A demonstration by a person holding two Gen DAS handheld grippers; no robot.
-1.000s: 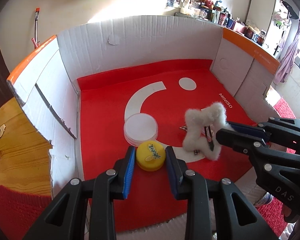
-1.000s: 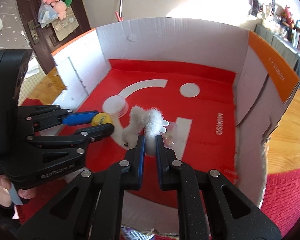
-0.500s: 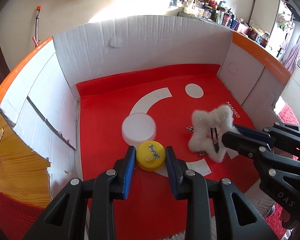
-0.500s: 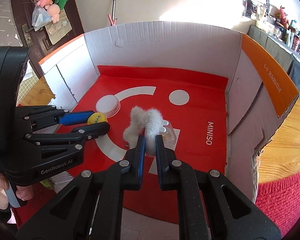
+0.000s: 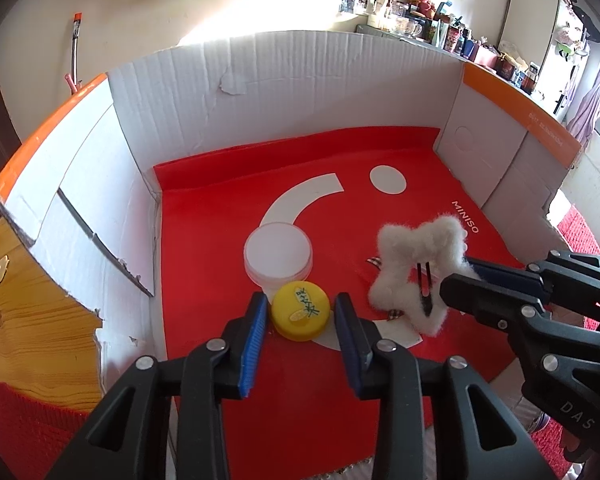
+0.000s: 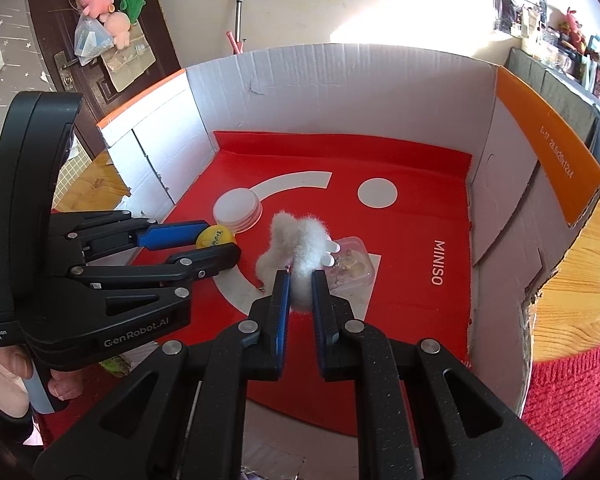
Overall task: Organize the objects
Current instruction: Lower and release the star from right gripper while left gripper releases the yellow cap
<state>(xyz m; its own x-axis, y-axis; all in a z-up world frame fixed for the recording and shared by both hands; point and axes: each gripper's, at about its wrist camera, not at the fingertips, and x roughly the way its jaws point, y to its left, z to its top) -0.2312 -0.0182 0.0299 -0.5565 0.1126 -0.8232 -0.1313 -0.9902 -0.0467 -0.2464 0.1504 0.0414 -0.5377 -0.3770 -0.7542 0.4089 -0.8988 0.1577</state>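
Observation:
My left gripper point(image 5: 300, 304) is shut on a yellow bottle cap point(image 5: 300, 311) and holds it above the red floor of the cardboard box point(image 5: 204, 264). The cap also shows in the right wrist view point(image 6: 214, 237). My right gripper point(image 6: 299, 276) is shut on a fluffy white star-shaped hair clip point(image 6: 300, 248), held off the floor; it shows in the left wrist view point(image 5: 414, 264) to the right of the cap. A white round lid point(image 5: 278, 250) lies on the floor just behind the cap.
A small clear plastic packet point(image 6: 350, 262) lies on the red floor behind the star clip. White cardboard walls point(image 5: 300, 88) with orange edges ring the box. Wooden floor and a red rug lie outside it.
Both grippers have lifted and pulled back a little with their objects still held. The box floor now looks farther below. The white lid has stayed in place.

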